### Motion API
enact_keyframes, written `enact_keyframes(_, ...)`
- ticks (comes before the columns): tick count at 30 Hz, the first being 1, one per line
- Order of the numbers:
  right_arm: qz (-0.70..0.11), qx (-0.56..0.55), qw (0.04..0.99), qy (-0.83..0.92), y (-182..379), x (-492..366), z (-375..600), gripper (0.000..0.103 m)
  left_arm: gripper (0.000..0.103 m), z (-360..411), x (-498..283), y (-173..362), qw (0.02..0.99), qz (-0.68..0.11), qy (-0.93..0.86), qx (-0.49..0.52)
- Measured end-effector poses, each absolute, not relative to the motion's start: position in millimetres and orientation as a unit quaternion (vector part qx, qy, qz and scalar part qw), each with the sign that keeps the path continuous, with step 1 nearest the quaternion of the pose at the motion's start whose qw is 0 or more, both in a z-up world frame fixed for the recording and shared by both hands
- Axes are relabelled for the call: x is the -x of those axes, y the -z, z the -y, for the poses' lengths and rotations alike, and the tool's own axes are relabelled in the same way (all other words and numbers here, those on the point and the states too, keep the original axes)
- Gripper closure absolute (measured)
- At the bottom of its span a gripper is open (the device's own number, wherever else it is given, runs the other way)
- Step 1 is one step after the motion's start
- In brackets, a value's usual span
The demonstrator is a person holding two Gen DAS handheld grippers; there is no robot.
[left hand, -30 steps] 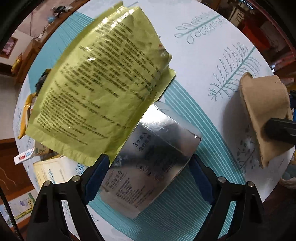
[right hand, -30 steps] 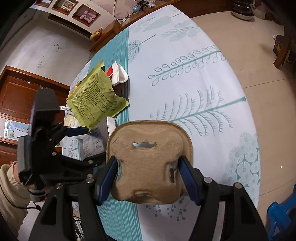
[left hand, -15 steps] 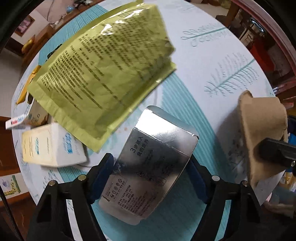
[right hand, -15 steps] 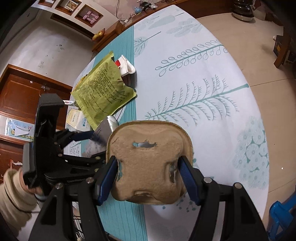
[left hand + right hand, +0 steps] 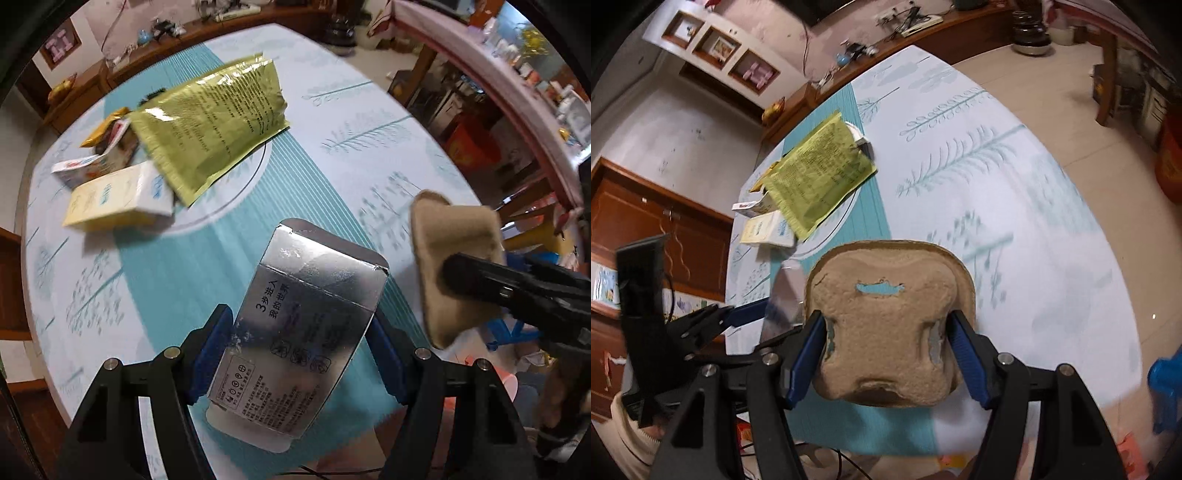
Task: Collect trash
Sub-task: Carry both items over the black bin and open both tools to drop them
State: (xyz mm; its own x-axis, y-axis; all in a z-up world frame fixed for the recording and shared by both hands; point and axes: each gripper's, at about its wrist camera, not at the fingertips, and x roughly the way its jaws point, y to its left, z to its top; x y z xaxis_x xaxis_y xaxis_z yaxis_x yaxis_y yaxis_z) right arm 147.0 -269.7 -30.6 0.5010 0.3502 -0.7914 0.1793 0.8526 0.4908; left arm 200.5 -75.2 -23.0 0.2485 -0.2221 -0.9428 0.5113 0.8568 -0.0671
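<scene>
- The left claw (image 5: 301,363) pinches a silver carton (image 5: 295,332) by its long sides; its jaws have just been closing, and the flattened box could buckle or slip out.
- The right claw (image 5: 886,354) grips a brown pulp cup tray (image 5: 888,328), which could tear at the notches.
- Both are held above the near table (image 5: 369,122) edge.
- A green pouch (image 5: 218,122) and small boxes (image 5: 118,199) lie at the far left on the round, leaf-print cloth; wooden cabinets stand beyond.

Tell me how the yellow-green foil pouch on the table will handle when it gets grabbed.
The yellow-green foil pouch looks puffed and creased, so it will probably flex and crumple rather than stay stiff. Its glossy film may slip between gripper pads. It leans on the pale yellow carton, so lifting it could nudge that.
</scene>
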Motion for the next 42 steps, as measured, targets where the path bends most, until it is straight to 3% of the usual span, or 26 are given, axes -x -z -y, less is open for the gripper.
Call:
enact_keyframes(10, -0.474, -0.280, 0.834, -0.036, 19, -45, 206, 0.036, 0.032, 3, -98, -7, 0.803, -0.530, 0.258, -0.090)
enact_keyframes(26, -0.502, -0.254, 0.826, -0.021, 22, 56, 163, 0.036, 0.032, -11, -8, 19, 0.790, -0.543, 0.270, -0.086)
enact_keyframes(35, -0.542, -0.253, 0.801, -0.032, 59, 77, 173, 0.036, 0.032, -3, 17, 54, 0.773, -0.584, 0.237, -0.070)
enact_keyframes(42, -0.579, -0.274, 0.768, -0.031, 115, 90, 188, 0.036, 0.032, 15, 30, 118, 0.744, -0.631, 0.207, -0.067)
